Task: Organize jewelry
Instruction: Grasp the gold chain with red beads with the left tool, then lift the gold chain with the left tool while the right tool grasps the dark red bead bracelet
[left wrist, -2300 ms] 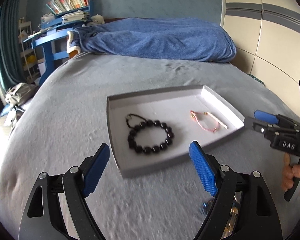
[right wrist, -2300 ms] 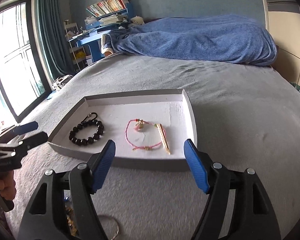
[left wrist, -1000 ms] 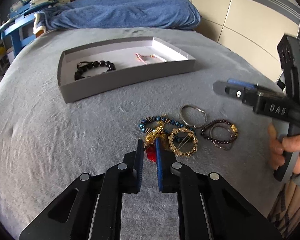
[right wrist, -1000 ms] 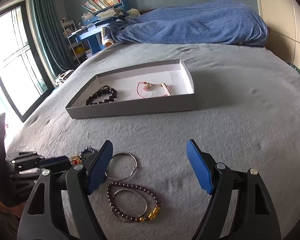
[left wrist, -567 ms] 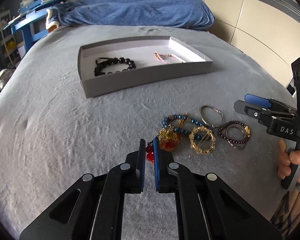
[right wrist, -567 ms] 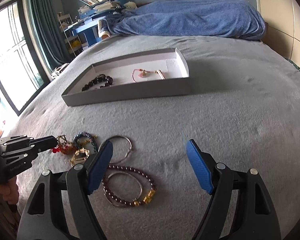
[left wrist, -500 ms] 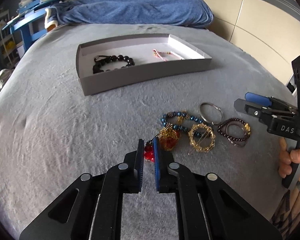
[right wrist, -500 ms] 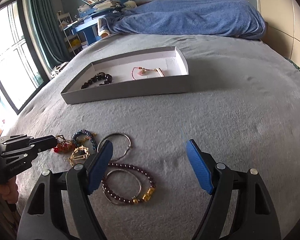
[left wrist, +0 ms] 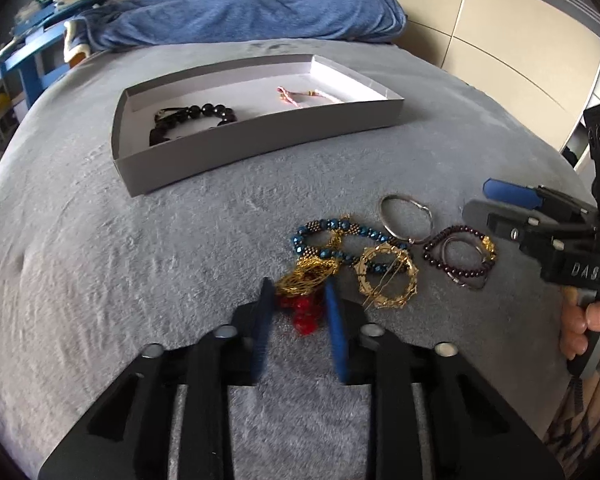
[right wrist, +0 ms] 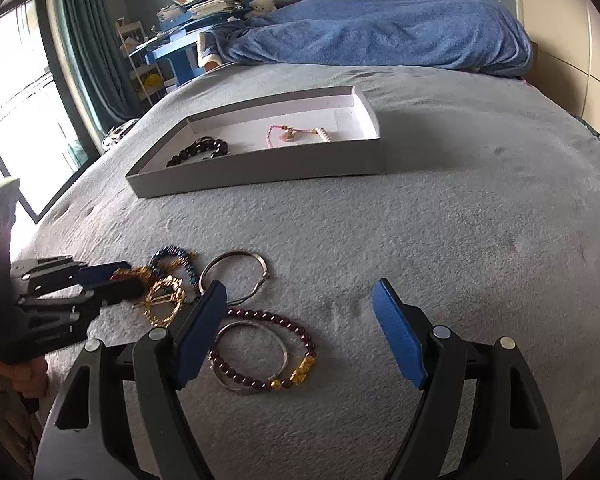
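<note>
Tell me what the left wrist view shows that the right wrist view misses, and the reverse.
Only the left wrist view looks between the closing jaws of the left gripper, where red beads lie. Only the right wrist view shows the window and curtain. Both show the grey tray and the purple bead bracelet on the bed.

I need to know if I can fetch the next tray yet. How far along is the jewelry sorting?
Not close. Done: a black bead bracelet and a pink cord bracelet lie in the grey tray. In hand: the left gripper is closing around the red and gold piece. Left: blue bead bracelet, gold ring, silver bangle, garnet bracelet. The right gripper is open and empty.
</note>
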A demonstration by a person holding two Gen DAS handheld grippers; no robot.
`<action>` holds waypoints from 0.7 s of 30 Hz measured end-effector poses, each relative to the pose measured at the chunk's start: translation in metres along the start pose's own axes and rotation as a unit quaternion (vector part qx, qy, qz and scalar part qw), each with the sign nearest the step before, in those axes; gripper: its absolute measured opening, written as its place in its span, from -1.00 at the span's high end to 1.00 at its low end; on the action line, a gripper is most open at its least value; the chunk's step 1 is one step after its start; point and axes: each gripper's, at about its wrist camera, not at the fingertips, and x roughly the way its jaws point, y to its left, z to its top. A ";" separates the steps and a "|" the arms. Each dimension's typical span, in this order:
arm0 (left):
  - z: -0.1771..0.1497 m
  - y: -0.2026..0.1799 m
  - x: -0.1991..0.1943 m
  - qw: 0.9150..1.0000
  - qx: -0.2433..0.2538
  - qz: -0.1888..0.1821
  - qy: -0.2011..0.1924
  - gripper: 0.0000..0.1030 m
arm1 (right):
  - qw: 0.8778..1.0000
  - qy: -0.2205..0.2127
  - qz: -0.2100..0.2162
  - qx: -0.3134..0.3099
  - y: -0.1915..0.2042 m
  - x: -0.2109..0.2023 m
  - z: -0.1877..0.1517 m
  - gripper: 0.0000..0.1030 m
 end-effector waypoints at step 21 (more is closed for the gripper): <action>0.013 0.062 -0.070 0.985 -0.138 0.025 -0.099 0.74 | 1.000 0.020 0.003 -0.013 0.012 -0.001 -0.011 -0.25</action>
